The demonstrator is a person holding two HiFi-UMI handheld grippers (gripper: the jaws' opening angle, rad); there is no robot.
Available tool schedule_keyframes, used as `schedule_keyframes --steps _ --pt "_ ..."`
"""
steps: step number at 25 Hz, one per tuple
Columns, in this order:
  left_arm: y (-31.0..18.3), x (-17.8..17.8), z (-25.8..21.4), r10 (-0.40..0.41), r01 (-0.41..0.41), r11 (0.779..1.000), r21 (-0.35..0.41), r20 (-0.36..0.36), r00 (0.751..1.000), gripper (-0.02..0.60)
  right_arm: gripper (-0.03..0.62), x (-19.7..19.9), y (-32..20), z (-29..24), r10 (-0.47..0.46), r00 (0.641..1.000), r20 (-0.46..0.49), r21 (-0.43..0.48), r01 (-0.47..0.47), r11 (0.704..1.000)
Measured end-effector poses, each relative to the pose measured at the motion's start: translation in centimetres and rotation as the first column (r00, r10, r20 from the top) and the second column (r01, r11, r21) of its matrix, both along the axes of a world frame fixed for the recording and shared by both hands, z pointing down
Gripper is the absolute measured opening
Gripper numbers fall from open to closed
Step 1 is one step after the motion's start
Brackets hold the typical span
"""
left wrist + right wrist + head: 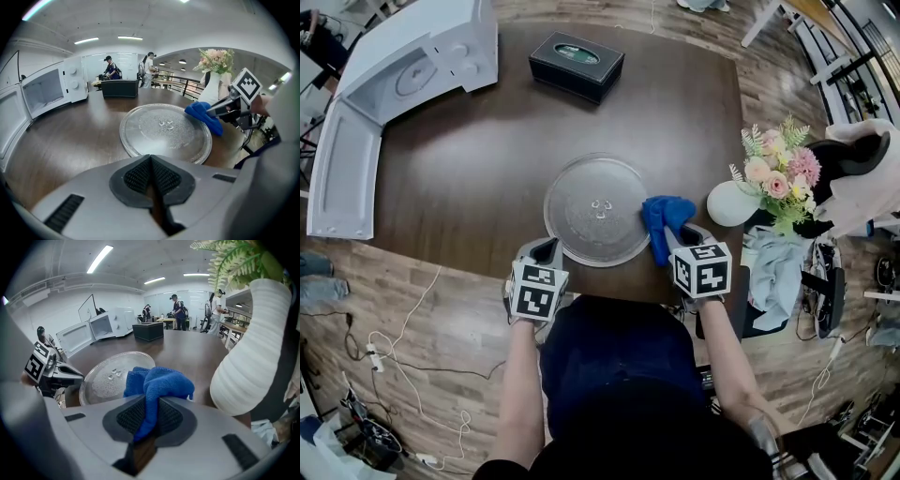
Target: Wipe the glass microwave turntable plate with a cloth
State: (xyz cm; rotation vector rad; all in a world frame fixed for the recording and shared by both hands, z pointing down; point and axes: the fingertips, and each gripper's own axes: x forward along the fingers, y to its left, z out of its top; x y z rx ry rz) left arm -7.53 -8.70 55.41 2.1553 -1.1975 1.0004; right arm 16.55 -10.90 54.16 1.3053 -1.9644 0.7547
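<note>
1. Right gripper (149,422) is clamped on the blue cloth (157,383). The cloth is bunched up on the right rim of the plate (598,208).
2. Left gripper (151,177): jaws together, nothing between them, at the plate's near-left rim. Can't tell if it touches.
3. Plate lies flat on the table (459,178), near the front edge.
4. Vase (729,202) is just right of the cloth. Black box (577,64) and open microwave (412,66) are well behind.

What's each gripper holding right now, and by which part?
The right gripper is shut on the blue cloth, pinching a bunched fold at its near end. The left gripper is shut and holds nothing.
</note>
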Motion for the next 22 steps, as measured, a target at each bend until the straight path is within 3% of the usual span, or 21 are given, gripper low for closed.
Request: schedule_keyframes --steps 3,5,13,17,22 --pt "-0.5 0.0 -0.2 0.016 -0.017 0.999 0.047 0.026 1.000 0.005 0.049 0.0 0.0 0.1 -0.003 1.000 -0.006 -0.003 0.003 1.000" --pt "-0.3 -0.1 -0.1 0.005 -0.006 0.999 0.035 0.029 1.000 0.005 0.049 0.1 0.0 0.3 -0.004 1.000 -0.009 -0.004 0.004 1.000" --pt "0.0 0.0 -0.6 -0.047 0.048 0.998 0.039 -0.034 0.998 0.005 0.049 0.1 -0.1 0.4 -0.011 1.000 -0.011 -0.007 0.011 1.000" --pt "0.0 0.0 -1.0 -0.054 0.056 0.997 0.049 -0.030 0.998 0.005 0.049 0.1 -0.1 0.0 0.001 1.000 0.004 -0.001 -0.001 1.000" --pt "-0.1 -0.3 -3.1 -0.088 0.092 0.991 0.095 -0.051 0.995 0.005 0.049 0.5 -0.7 -2.5 0.020 1.000 0.017 0.063 -0.021 0.998"
